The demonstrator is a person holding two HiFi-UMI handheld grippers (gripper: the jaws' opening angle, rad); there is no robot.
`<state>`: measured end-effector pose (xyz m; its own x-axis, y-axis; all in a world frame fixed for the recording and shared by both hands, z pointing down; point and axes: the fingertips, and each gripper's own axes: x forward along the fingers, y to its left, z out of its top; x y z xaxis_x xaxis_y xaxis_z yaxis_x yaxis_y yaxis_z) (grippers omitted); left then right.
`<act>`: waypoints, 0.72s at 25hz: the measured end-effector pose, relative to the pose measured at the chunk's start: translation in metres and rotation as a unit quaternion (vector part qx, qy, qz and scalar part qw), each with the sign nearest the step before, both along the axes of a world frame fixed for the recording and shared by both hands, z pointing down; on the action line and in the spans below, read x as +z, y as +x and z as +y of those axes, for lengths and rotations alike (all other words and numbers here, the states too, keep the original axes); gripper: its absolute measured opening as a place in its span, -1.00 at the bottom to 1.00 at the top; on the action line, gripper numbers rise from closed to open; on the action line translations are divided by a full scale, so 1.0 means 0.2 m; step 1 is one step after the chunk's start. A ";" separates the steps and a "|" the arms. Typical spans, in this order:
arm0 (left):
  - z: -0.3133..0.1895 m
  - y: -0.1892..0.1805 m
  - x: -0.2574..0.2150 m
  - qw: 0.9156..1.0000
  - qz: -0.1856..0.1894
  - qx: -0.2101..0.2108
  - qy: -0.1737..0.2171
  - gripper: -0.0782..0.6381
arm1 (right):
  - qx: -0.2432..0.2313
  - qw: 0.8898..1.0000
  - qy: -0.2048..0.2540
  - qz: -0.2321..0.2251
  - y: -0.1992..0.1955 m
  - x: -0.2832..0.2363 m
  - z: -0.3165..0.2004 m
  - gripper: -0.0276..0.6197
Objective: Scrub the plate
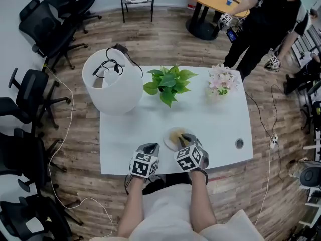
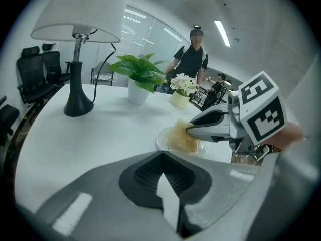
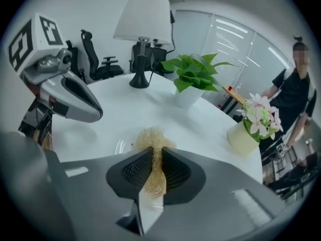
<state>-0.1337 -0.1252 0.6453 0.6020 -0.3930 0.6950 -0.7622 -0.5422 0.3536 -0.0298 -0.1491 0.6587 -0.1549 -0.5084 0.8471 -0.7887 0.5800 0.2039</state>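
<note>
Scrubber (image 3: 150,137), soft, pinched in your right gripper (image 3: 156,154) on the slick, probably light plate (image 1: 168,143); your left gripper (image 2: 163,158), pressed together and empty, could steady the plate's left rim.

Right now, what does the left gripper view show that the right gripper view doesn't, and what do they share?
Only the left gripper view: the left gripper with its own jaws shut on nothing, and the right gripper seen from the side, holding the tan scrubber on the plate.
Only the right gripper view: the tan scrubber clamped between the right gripper's own jaws, and the left gripper seen from outside.
Both: the white table, lamp, green plant, flowers and a standing person.
</note>
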 end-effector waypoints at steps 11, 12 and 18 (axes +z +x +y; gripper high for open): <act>-0.02 -0.15 -0.03 0.999 0.006 -0.047 0.007 -0.78 | -0.107 0.992 -0.045 0.046 -0.17 0.03 0.04 -0.68; -0.02 -0.16 -0.03 0.999 0.006 -0.050 0.009 -0.78 | -0.100 0.994 -0.047 -0.003 -0.21 0.00 0.04 -0.68; 0.02 -0.23 -0.03 0.998 0.008 -0.065 0.009 -0.78 | 0.022 0.975 0.025 -0.218 -0.26 -0.22 -0.07 -0.68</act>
<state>-0.1787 -0.1211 0.6395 0.5557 -0.4814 0.6778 -0.8212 -0.4449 0.3573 -0.0812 -0.1634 0.6155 -0.4724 -0.5621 0.6789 -0.8304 0.5420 -0.1290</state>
